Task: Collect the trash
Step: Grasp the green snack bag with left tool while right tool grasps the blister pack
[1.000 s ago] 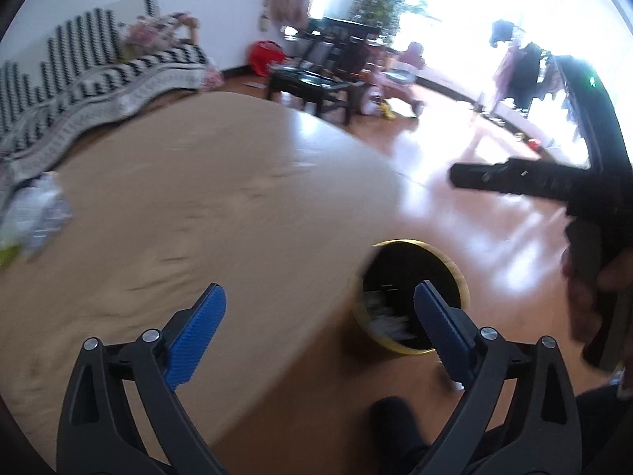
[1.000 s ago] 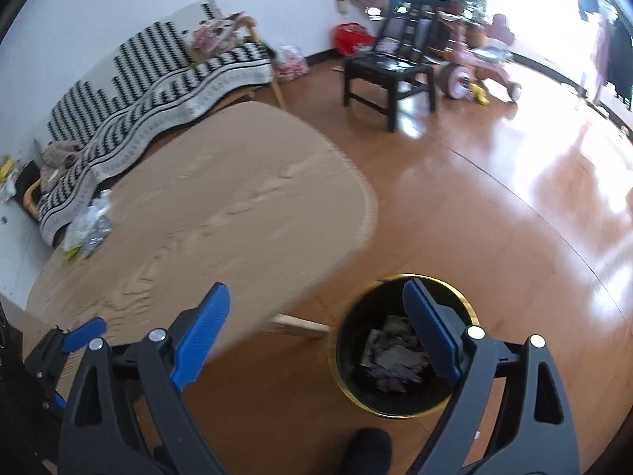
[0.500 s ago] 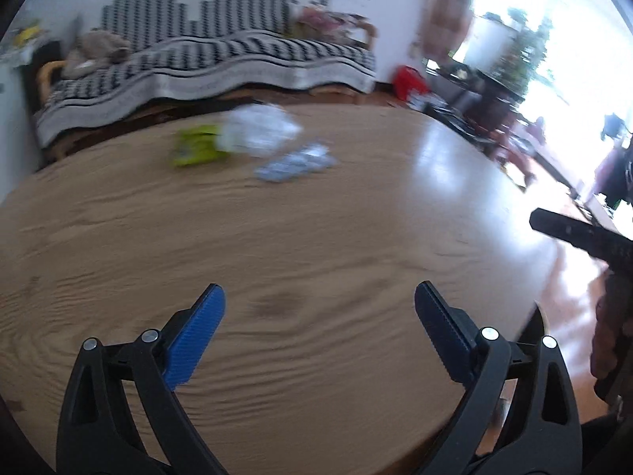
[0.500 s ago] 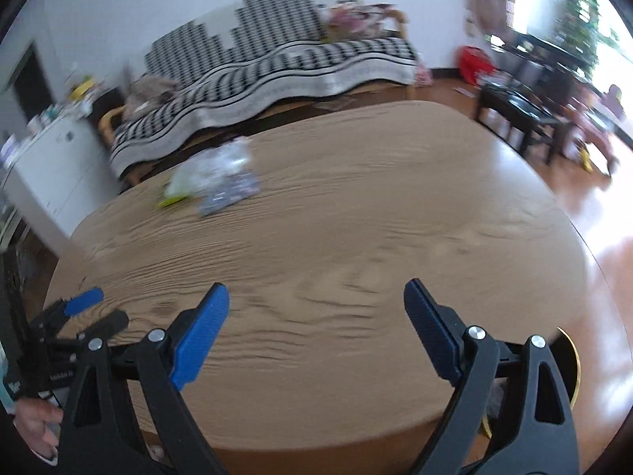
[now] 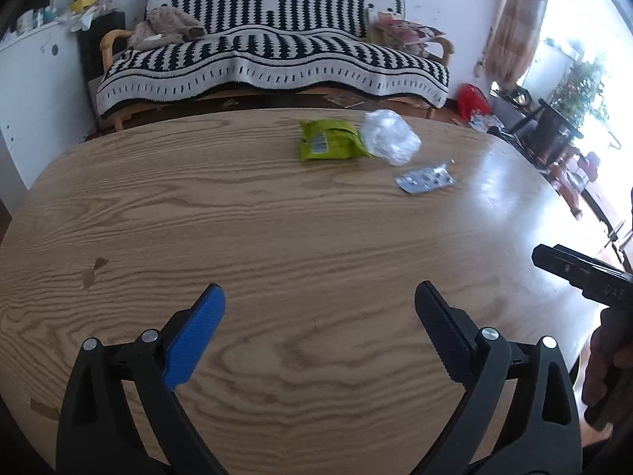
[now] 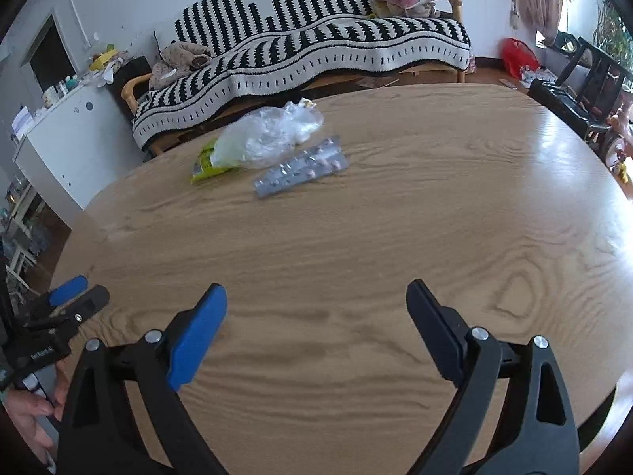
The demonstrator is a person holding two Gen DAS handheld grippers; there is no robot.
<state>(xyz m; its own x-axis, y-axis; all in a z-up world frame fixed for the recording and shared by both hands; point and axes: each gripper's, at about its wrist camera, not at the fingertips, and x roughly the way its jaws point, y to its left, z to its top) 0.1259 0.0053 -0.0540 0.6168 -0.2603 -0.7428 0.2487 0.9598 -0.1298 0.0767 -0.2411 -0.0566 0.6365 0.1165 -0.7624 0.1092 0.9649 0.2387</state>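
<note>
Three pieces of trash lie at the far side of the oval wooden table (image 5: 277, 237): a green snack wrapper (image 5: 330, 144), a crumpled clear plastic bag (image 5: 389, 136) and a silver pill blister pack (image 5: 425, 179). From the right wrist the same wrapper (image 6: 207, 162), bag (image 6: 269, 136) and blister pack (image 6: 302, 168) show at upper left. My left gripper (image 5: 318, 312) and my right gripper (image 6: 316, 308) both hover open and empty over the near part of the table, well short of the trash. The trash bin is hidden except a dark sliver (image 6: 601, 411).
A sofa under a black-and-white striped blanket (image 5: 273, 63) stands behind the table. A white cabinet (image 6: 59, 138) is at the left, dark chairs (image 6: 585, 79) and a red bag (image 5: 472, 101) at the right. A hand (image 6: 23, 415) holds the left gripper.
Both grippers have swung up from the black bin on the floor to face the table top. The trash pile has come into view and grown nearer. Both stayed open.
</note>
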